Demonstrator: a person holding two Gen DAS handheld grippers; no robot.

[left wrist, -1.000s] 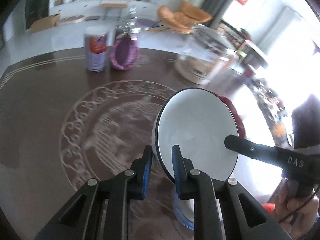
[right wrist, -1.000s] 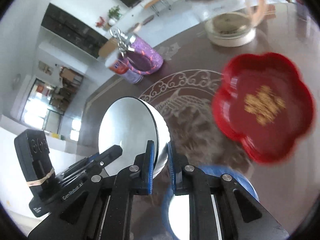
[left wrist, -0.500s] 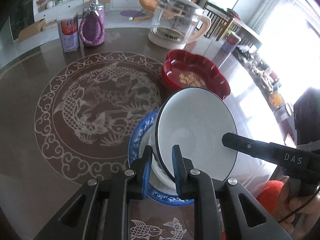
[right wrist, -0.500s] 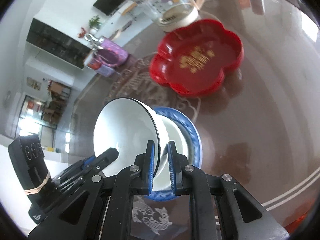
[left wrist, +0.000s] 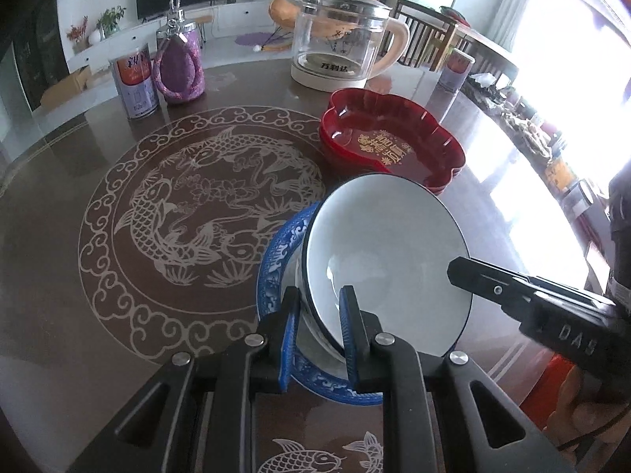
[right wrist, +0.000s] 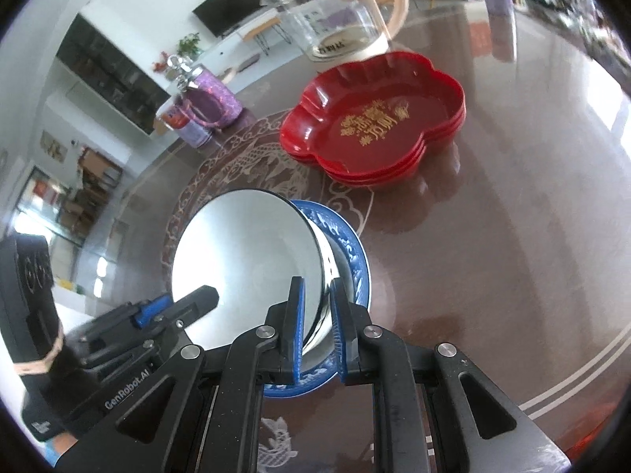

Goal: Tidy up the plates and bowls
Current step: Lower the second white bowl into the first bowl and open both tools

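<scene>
A white bowl [left wrist: 388,252] with a dark rim is held tilted over a blue patterned plate [left wrist: 276,260] on the brown table. My left gripper [left wrist: 317,339] is shut on the bowl's near rim. My right gripper [right wrist: 317,335] is shut on the opposite rim of the same bowl [right wrist: 244,264], above the blue plate [right wrist: 351,252]. The bowl's base is low over the plate; whether they touch is hidden. A stack of red flower-shaped plates [left wrist: 390,144] sits just beyond, and it also shows in the right wrist view [right wrist: 374,130].
A glass kettle [left wrist: 343,51] stands behind the red plates. A purple jar [left wrist: 179,67] and a can [left wrist: 134,82] stand at the far left. Another can [left wrist: 453,69] is at the far right. The table has a fish pattern inlay [left wrist: 197,205].
Both grippers carried the bowl down and toward the blue plate. It now sits lower over the plate, with the red plates just beyond.
</scene>
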